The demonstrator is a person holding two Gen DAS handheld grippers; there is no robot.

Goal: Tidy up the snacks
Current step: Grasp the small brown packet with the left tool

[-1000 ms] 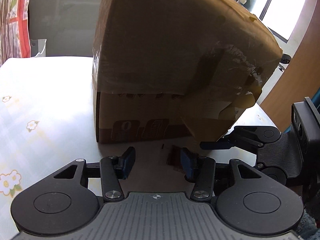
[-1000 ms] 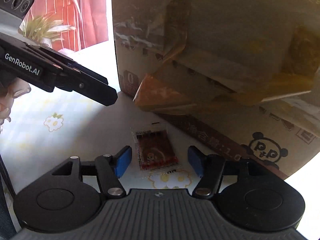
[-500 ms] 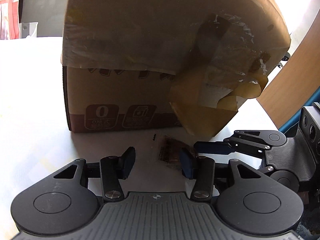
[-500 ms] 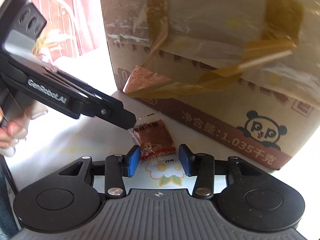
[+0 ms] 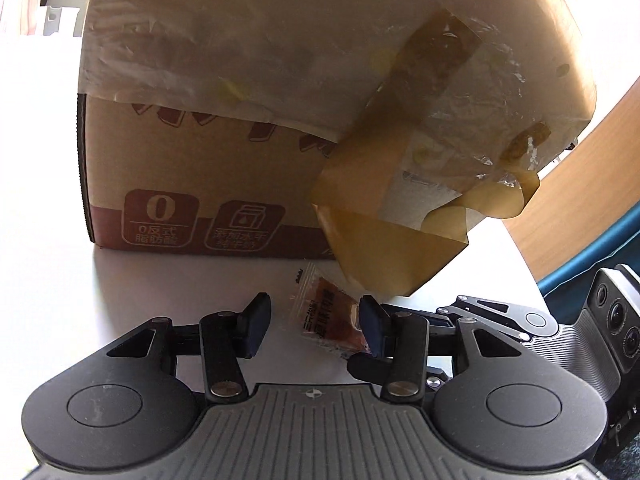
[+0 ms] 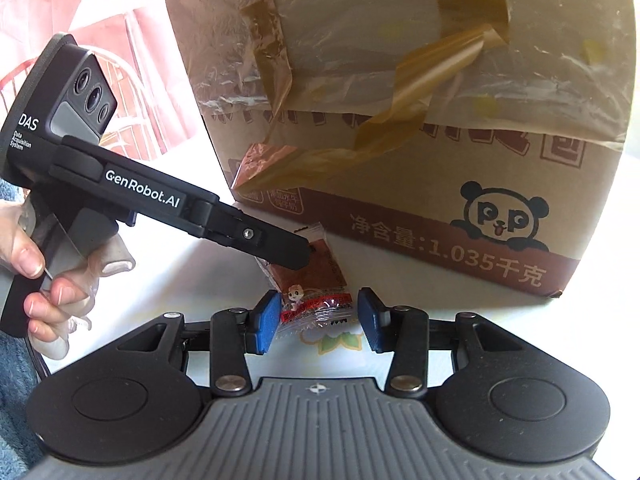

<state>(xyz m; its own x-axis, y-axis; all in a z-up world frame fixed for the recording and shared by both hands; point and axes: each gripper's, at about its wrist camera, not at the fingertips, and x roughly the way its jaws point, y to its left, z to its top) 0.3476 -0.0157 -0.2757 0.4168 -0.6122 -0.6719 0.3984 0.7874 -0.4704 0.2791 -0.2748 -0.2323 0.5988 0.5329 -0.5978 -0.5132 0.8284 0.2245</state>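
Snack packet (image 6: 316, 280) lies flat on desk (image 6: 400, 312), just near of cardboard box (image 6: 420, 140). Right hand-held gripper (image 6: 316, 318) straddles its near crimped end, pads spread; left hand-held gripper (image 5: 312, 326) likewise spread. Light, crinkly, slippery (pinch the seal edge).

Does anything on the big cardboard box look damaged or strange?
Yes. On the brown cardboard box, strips of yellowish packing tape have peeled off and hang loose and crumpled down its front; one folded piece dangles just above the small red snack packet.

The cardboard box (image 6: 400, 120) and its hanging tape (image 5: 384, 248) block ahead; bare counter (image 5: 60, 280) lies open leftward.
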